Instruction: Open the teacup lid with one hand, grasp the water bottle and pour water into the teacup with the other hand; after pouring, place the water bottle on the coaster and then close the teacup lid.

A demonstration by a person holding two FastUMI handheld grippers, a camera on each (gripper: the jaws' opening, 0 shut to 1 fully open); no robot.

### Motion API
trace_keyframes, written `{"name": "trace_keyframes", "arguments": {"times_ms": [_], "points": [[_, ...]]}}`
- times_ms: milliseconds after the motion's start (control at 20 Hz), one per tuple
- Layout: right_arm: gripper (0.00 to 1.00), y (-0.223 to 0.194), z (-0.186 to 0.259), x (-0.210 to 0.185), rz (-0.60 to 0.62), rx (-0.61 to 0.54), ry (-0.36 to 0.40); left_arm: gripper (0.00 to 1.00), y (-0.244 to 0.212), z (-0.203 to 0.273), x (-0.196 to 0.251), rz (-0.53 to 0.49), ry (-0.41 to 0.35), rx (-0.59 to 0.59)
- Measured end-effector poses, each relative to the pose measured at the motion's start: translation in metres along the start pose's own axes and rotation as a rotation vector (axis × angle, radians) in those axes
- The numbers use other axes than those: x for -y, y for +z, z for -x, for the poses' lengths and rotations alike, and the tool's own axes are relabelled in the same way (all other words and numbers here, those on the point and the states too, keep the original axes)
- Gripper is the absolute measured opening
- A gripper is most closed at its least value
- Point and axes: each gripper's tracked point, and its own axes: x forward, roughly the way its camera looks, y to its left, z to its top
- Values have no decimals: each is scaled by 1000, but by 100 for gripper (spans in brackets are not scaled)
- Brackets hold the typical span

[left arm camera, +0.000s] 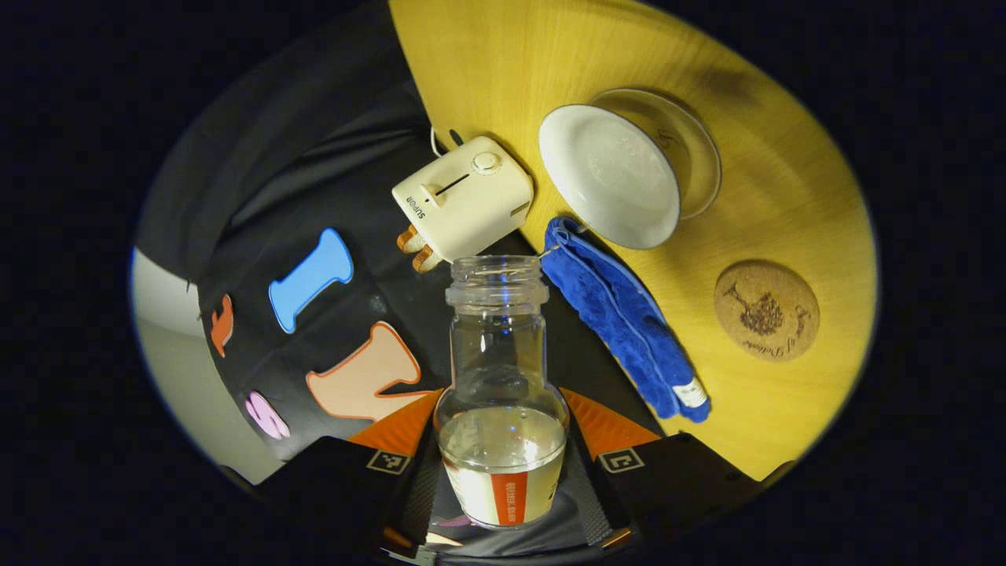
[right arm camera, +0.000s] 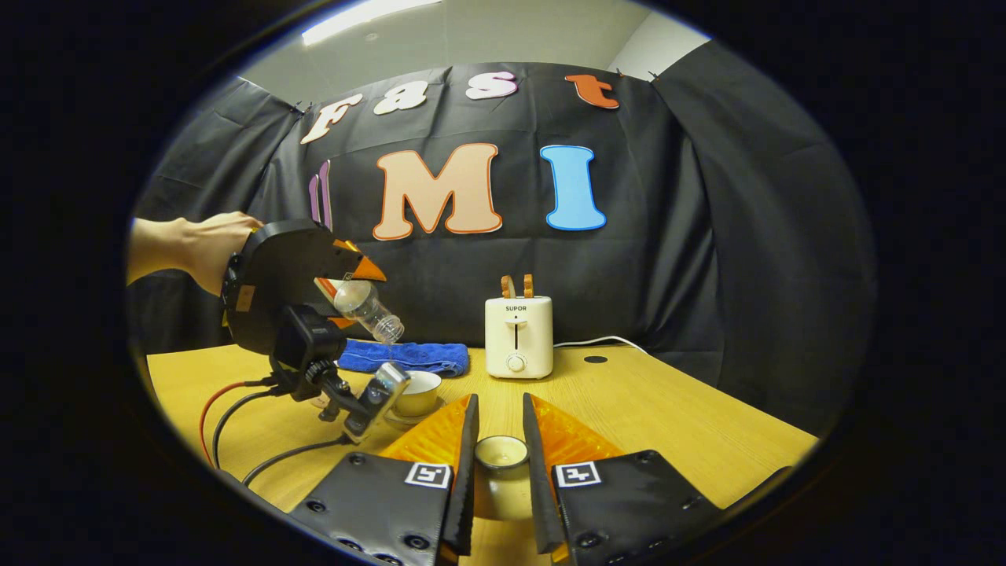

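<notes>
Clear water bottle (left arm camera: 501,393) clamped in left gripper (left arm camera: 503,464), tilted above teacup (right arm camera: 416,392); right gripper (right arm camera: 500,440) pinching lid (right arm camera: 501,453), coaster (left arm camera: 766,310) near table edge (left arm camera: 817,424).

Clear water bottle (left arm camera: 501,393), capless, partly full, tipped mouth-down toward the white teacup (left arm camera: 609,185) at about 1 o'clock. Teacup open, sitting on a glass saucer (left arm camera: 695,149). Round cork coaster (left arm camera: 766,310) bare, off at 3 o'clock. Small white teacup lid (right arm camera: 501,453) pinched upside down.

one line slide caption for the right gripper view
Right gripper holds the teacup lid while the left gripper tilts the water bottle above the open teacup.
</notes>
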Motion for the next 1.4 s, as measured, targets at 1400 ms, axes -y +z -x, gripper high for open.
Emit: {"name": "trace_keyframes", "arguments": {"times_ms": [1400], "points": [[34,-1,0,1,1,1,-8,70,58,-13,28,1991,110,237]]}}
